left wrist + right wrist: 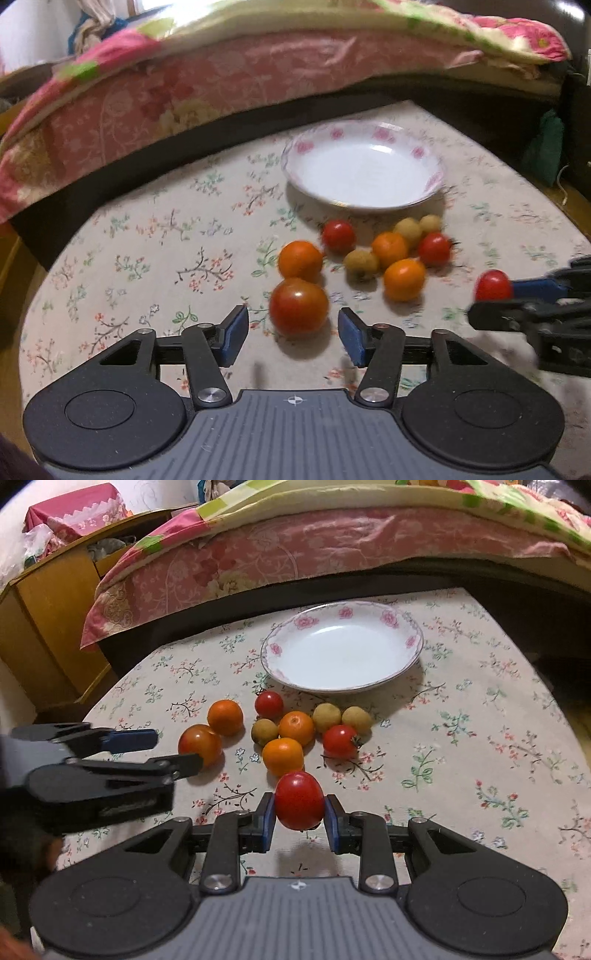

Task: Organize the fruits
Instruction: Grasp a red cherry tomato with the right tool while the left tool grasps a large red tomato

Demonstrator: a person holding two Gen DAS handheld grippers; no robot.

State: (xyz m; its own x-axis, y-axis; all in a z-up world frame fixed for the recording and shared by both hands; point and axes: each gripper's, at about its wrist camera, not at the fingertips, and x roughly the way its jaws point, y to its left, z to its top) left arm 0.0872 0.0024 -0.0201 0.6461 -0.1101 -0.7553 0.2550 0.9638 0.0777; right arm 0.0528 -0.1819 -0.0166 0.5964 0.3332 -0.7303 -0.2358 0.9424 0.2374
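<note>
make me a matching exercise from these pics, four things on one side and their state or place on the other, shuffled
Things:
1. white rose-rimmed plate
2. left gripper
3. right gripper
4. three small tan round fruits

States:
A. jaws shut on a red tomato
B. empty
C. jaws open around a large orange-red tomato
D. lying in the fruit cluster

Pairs: 1-B, 2-C, 3-A, 4-D

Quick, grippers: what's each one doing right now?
Left gripper: open, jaws either side of the large tomato, not gripping it.
Right gripper: shut on a red tomato.
</note>
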